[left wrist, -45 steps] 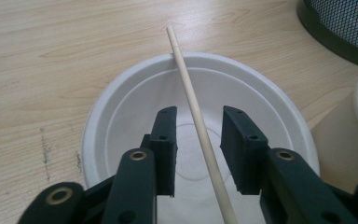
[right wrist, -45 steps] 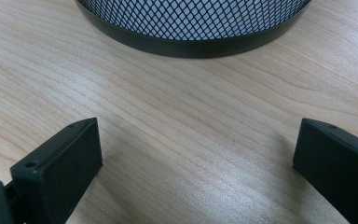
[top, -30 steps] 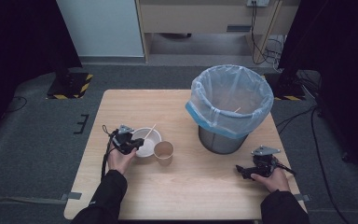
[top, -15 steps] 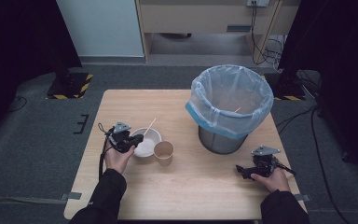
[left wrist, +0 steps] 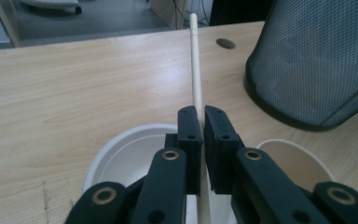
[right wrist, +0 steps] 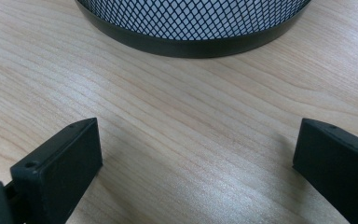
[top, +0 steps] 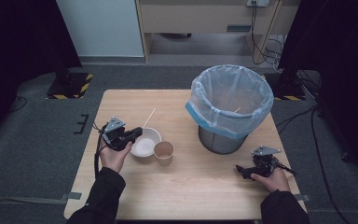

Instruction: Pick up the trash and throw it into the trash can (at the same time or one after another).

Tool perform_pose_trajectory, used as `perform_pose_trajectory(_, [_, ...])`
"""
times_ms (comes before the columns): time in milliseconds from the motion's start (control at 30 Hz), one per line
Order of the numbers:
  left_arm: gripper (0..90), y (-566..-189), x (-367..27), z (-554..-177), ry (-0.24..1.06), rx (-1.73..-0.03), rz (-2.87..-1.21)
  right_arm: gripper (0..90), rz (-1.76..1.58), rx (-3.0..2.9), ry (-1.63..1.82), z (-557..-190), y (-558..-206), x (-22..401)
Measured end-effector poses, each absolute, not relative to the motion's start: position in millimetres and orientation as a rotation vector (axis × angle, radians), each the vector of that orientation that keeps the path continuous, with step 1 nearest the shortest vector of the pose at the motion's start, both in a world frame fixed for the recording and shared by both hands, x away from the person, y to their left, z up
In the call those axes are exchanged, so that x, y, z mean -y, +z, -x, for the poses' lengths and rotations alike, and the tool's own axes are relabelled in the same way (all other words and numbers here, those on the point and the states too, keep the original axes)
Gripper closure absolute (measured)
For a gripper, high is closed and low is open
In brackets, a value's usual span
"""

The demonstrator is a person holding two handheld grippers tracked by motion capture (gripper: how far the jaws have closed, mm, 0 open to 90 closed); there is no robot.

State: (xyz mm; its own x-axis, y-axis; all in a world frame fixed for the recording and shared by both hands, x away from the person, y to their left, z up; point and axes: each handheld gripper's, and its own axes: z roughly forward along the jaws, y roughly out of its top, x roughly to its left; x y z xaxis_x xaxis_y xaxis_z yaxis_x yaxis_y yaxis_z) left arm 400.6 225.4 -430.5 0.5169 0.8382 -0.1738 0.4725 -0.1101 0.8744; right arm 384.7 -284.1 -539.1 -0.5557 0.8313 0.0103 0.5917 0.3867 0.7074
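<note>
Chopstick (left wrist: 196, 70) | clamped in left tool (left wrist: 201, 122), held above bowl (top: 145, 141), likely for binning | right tool (right wrist: 196, 154) gaping, rested on desk (top: 200, 186) beside bin (top: 228, 105)

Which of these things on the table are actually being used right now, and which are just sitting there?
In use:
- wooden stick, clamped in the left claw
- white bowl, under the stick
- lined bin, likely where the stick goes

Sitting there:
- paper cup, beside the bowl
- right claw, open, resting on the table
</note>
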Motion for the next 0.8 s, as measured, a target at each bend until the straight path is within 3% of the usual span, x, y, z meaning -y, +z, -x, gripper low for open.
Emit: perform_pose_trajectory(800, [85.4, -369, -214, -376, 0.516, -0.937, -1.608, 1.4, -1.238, -2.304, 0.962, -385, -539, 284])
